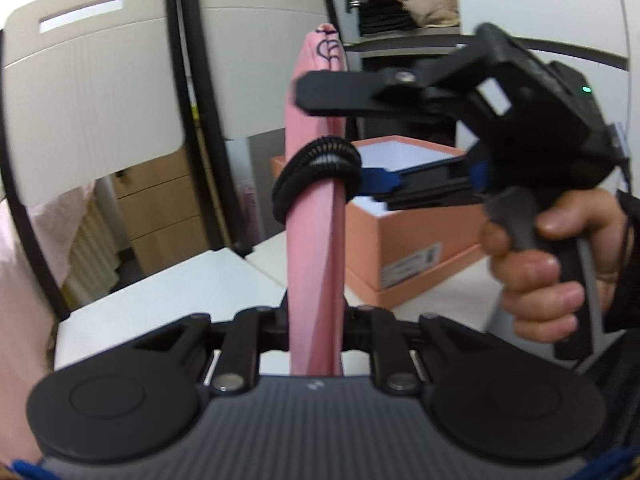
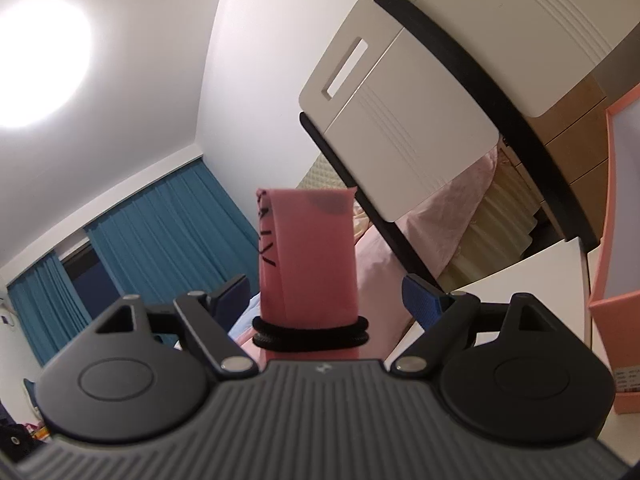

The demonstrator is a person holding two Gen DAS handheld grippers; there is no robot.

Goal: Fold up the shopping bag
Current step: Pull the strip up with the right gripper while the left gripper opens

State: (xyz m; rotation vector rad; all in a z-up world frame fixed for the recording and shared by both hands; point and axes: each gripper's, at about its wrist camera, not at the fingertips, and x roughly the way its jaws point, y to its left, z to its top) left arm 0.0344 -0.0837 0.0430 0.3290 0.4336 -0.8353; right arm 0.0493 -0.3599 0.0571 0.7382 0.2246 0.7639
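Observation:
A pink shopping bag (image 1: pixel 316 240), folded into a narrow strip with dark print near its top, stands upright above the white table (image 1: pixel 168 292). A black elastic band (image 1: pixel 316 176) is looped twice around its middle. My left gripper (image 1: pixel 316 320) is shut on the bag's lower end. My right gripper (image 1: pixel 348 136), held by a hand (image 1: pixel 536 264), comes in from the right with one finger above the band and one beside it. In the right wrist view the bag (image 2: pixel 308 248) and band (image 2: pixel 310 332) sit between the spread blue pads (image 2: pixel 424 296) of the right gripper (image 2: pixel 326 294), which do not touch the bag.
An open salmon-pink box (image 1: pixel 404 240) with a white inside stands on the table behind the bag, at the right edge (image 2: pixel 616 280) in the right wrist view. Two beige chair backs (image 1: pixel 92 92) stand beyond the table. Blue curtains (image 2: pixel 160 220) hang at the far wall.

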